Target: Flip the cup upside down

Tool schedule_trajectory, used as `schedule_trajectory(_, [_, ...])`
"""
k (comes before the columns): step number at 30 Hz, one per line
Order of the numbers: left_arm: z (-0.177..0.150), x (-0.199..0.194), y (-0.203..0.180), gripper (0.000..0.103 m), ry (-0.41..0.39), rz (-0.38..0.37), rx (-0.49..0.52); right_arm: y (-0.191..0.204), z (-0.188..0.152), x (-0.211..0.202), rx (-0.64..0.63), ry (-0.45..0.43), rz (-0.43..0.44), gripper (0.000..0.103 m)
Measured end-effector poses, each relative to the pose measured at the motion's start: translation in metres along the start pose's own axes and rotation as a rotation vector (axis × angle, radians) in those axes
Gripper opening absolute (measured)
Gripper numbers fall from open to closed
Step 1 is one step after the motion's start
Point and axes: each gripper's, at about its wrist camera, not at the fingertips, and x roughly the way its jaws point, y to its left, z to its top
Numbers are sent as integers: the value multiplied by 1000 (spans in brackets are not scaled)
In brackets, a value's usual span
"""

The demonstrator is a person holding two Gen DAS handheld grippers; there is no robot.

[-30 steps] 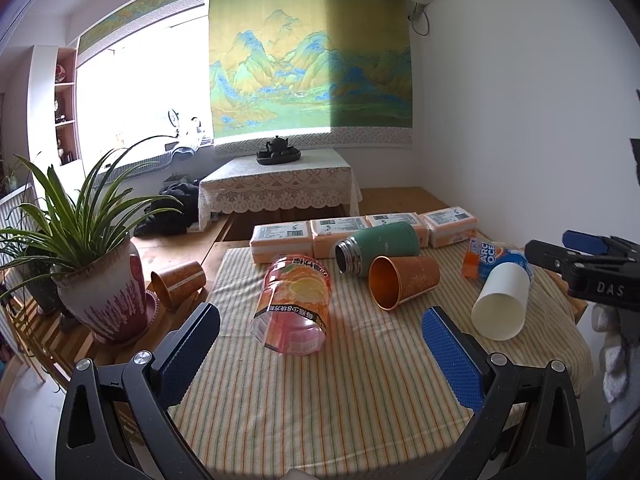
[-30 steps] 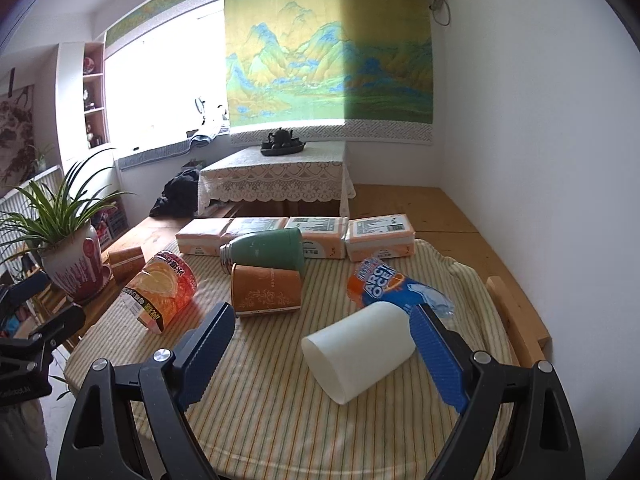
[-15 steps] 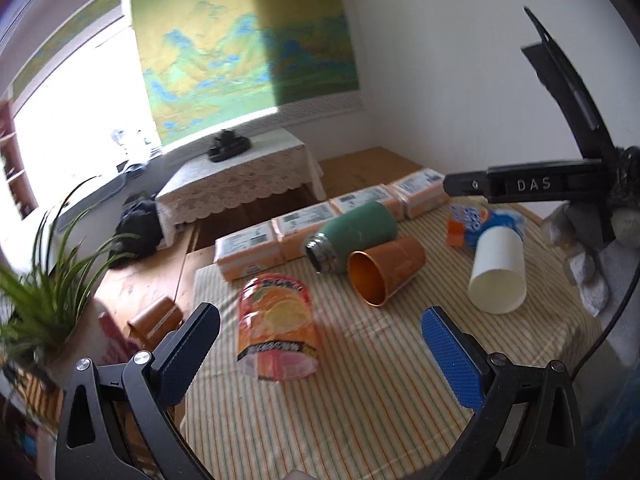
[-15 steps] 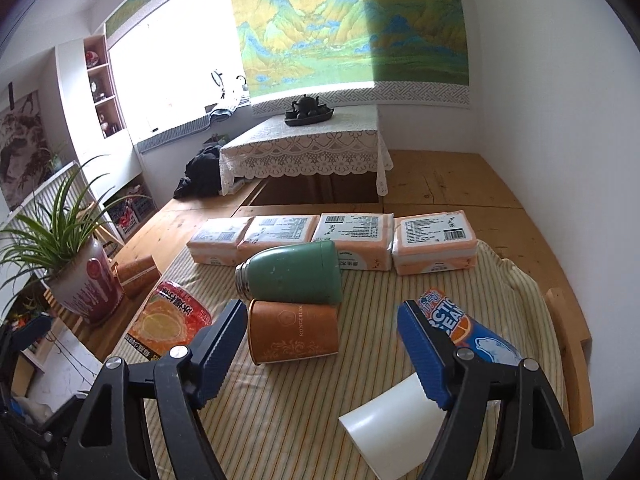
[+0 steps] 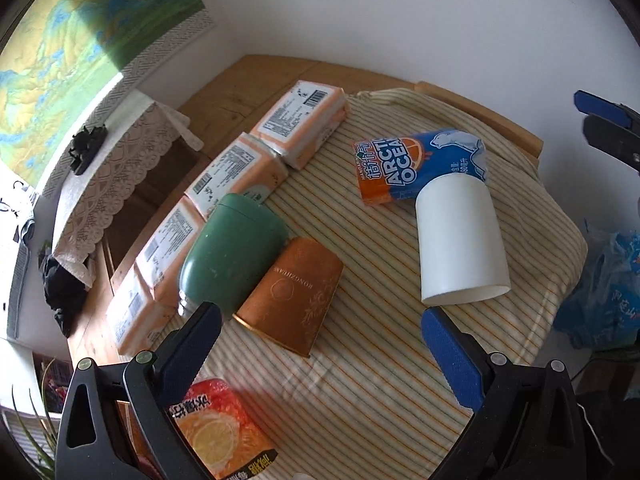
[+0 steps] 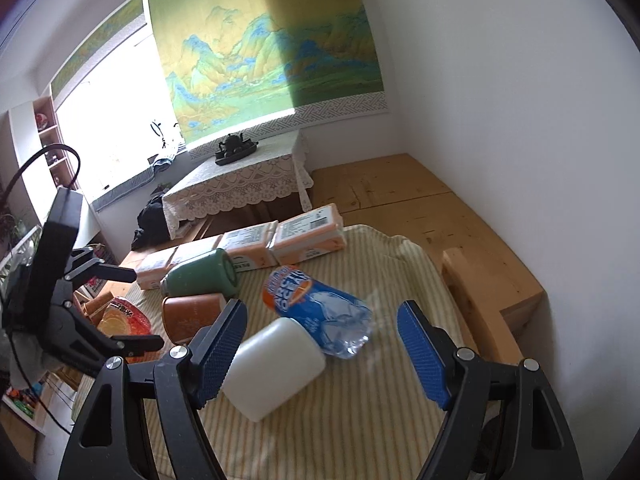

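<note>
A white paper cup [image 5: 460, 240] lies on its side on the striped tablecloth, mouth toward me in the left wrist view; it also shows in the right wrist view [image 6: 276, 368], base toward me. A brown patterned cup [image 5: 292, 300] lies on its side beside a green flask [image 5: 232, 252]; the brown cup also shows in the right wrist view [image 6: 192, 316]. My left gripper [image 5: 320, 352] is open and empty, above the cloth in front of the brown cup. My right gripper [image 6: 320, 352] is open and empty, with its left finger [image 6: 218, 348] close beside the white cup.
A blue and orange Arctic Ocean bottle [image 5: 420, 164] lies behind the white cup. Several orange tissue packs [image 5: 300, 124] line the table's far edge. An orange drink bottle [image 5: 216, 436] lies near my left gripper. A wooden ledge [image 6: 488, 288] borders the table on the right.
My left gripper has swung right and tilted down over the table, nearer the brown cup. My right gripper has dropped toward the white cup, which now sits by its left finger.
</note>
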Motion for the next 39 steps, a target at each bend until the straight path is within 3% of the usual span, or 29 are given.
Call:
schedule_trajectory(7, [26,44,9,92,159,-39,30,-28,-13,-9,42,2,-22,74])
schedule_trajectory(12, [34,58,13,92,183,-7,72,-38,-15,-5,63,10,-22,74])
schedule_trajectory(15, [35,62,22,92,196,-39,57,-38,-16,-4,62,10,-22,74])
schedule_trajectory(20, [35,74,35,82,243,-119,-4,-37,-16,-1,71,11,-16,74])
schedule_trajectory(39, [20,114,30,80,339,-153,34,-29,-20,4,65,23,18,74])
